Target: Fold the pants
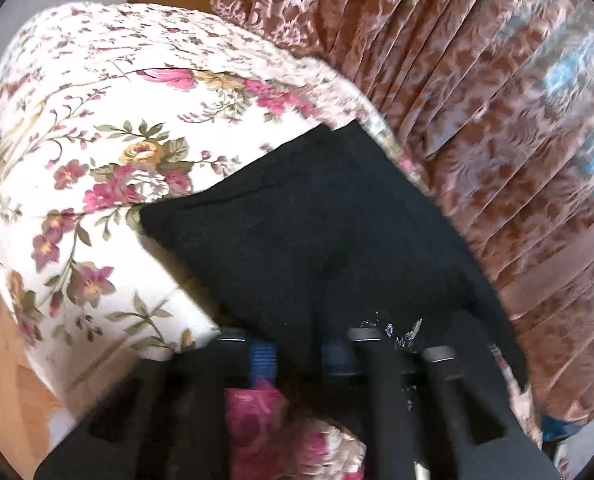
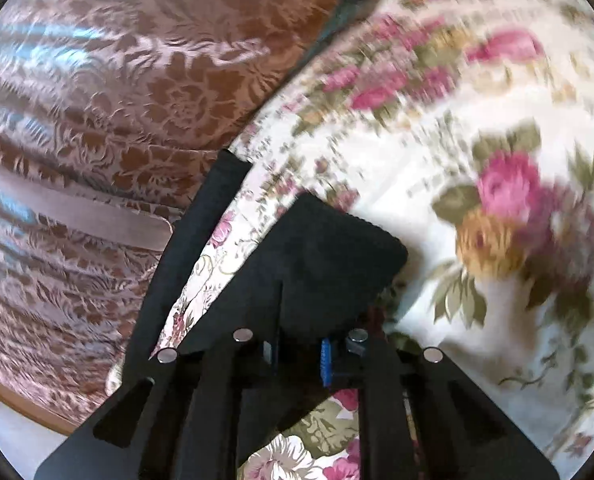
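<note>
— What lies underneath?
— A white floral bedspread [image 1: 97,128], its roses pink and gold, covers the surface.
— And to the right?
— A brown patterned curtain [image 1: 497,120] hangs in pleats, just beside the spread; wood floor [image 1: 1,344] shows left.

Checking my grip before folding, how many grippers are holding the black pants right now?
2. The left gripper pinches the black pants above the floral cover; the right gripper pinches another part. The fabric hides the fingertips.
</note>
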Demonstrator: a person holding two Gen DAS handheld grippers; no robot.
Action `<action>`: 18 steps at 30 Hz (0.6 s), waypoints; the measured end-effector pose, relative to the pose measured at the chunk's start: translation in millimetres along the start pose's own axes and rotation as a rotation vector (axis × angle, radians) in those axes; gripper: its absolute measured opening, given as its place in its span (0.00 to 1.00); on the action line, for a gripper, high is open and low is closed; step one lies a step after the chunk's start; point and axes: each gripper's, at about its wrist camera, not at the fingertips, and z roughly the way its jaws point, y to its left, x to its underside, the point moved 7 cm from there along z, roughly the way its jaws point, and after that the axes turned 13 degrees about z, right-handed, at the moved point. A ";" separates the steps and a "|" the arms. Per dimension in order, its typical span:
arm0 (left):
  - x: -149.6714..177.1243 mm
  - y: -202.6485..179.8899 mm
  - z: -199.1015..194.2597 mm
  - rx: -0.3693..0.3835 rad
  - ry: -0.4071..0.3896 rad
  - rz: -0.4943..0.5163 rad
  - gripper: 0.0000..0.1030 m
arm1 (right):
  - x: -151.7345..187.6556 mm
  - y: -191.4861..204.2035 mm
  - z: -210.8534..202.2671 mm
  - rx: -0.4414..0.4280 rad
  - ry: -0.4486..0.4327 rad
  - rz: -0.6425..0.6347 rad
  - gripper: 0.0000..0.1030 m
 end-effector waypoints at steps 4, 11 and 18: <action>-6.9 -3.8 -19.9 0.012 -0.036 0.020 0.06 | -2.6 11.4 -21.3 -0.023 -0.059 -0.046 0.11; 1.5 0.7 -13.2 -0.032 0.005 0.077 0.06 | 6.8 -24.5 0.9 0.104 -0.045 -0.039 0.14; 7.0 12.5 -19.0 -0.037 -0.002 0.087 0.21 | -13.9 -28.5 -34.4 0.229 -0.214 -0.073 0.42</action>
